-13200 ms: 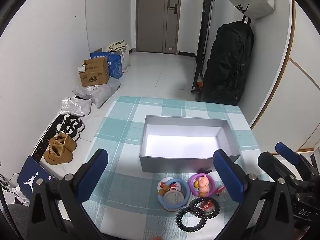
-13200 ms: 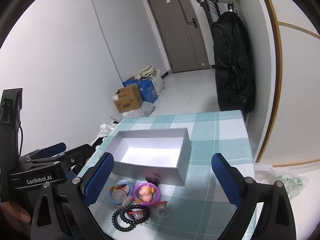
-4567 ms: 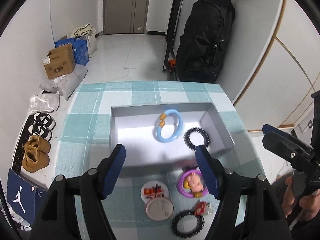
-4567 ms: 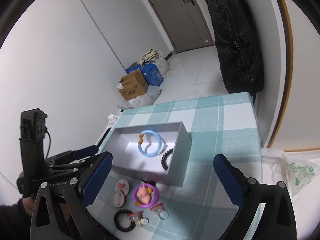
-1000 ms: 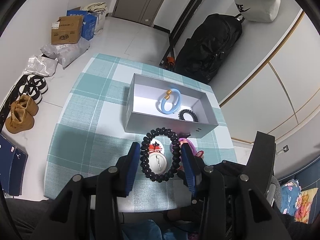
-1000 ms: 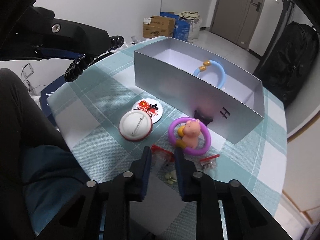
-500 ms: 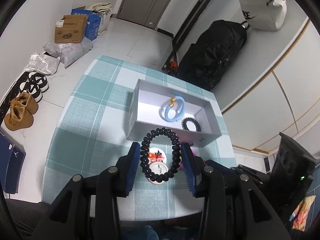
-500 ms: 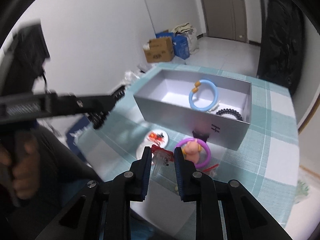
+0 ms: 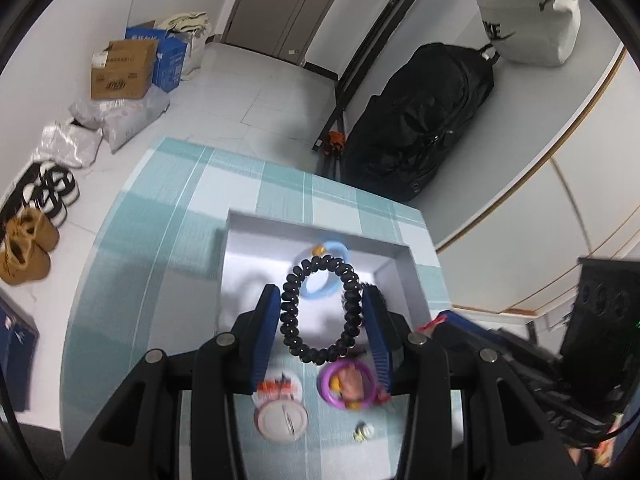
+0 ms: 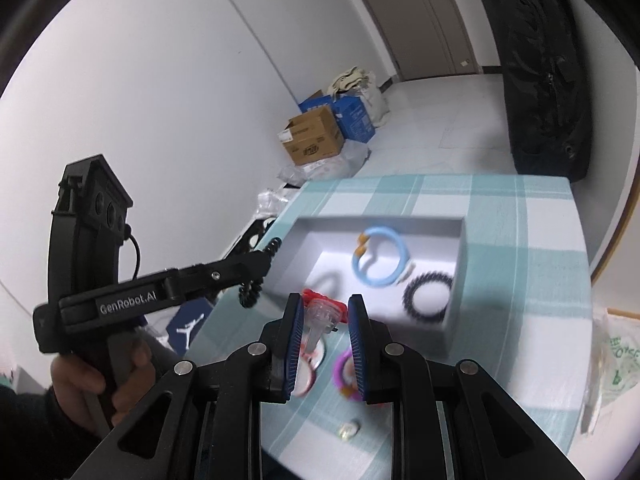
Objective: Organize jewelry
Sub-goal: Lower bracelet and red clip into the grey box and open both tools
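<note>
My left gripper (image 9: 322,312) is shut on a black beaded bracelet (image 9: 290,320) and holds it in the air over the near edge of the grey box (image 9: 248,252); it also shows in the right wrist view (image 10: 256,276). My right gripper (image 10: 324,316) is shut on a small clear packet with a red top (image 10: 322,312), held above the table in front of the box (image 10: 458,320). Inside the box lie a light blue bangle (image 10: 378,256) and a black coil hair tie (image 10: 428,296).
On the checked tablecloth (image 9: 132,264) in front of the box lie a purple ring with a pink pig (image 9: 348,380), two round badges (image 9: 282,416) and a small yellowish charm (image 9: 363,432). A black backpack (image 9: 420,120) and cardboard boxes (image 9: 120,68) stand on the floor beyond.
Both grippers have moved forward towards the box, carrying what they hold. The left gripper's bracelet now hangs over the box's near edge.
</note>
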Motion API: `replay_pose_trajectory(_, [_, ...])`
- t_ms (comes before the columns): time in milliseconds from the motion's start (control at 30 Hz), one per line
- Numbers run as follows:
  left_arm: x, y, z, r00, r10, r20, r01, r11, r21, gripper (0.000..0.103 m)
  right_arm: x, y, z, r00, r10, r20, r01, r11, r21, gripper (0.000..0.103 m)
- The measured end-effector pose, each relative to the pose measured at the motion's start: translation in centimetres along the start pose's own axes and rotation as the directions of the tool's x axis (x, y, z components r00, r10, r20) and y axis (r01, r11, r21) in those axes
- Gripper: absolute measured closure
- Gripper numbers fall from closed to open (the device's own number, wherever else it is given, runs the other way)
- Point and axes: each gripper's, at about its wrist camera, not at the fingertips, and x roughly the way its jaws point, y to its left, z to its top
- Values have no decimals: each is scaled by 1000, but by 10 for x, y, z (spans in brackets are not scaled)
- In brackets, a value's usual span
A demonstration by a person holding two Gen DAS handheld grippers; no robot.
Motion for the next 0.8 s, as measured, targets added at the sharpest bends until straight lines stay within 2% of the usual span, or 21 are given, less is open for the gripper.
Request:
replay_pose_trajectory(400, [36,-9,17,997,6,-72,-5,1000,8,67,23,-35,39,1000,-26,-9,27,999,39,82])
replay_pose_trajectory(800, [49,-12,19,993,25,-117,-22,999,32,67,44,-51,41,999,-7,-38,10,997,74,82])
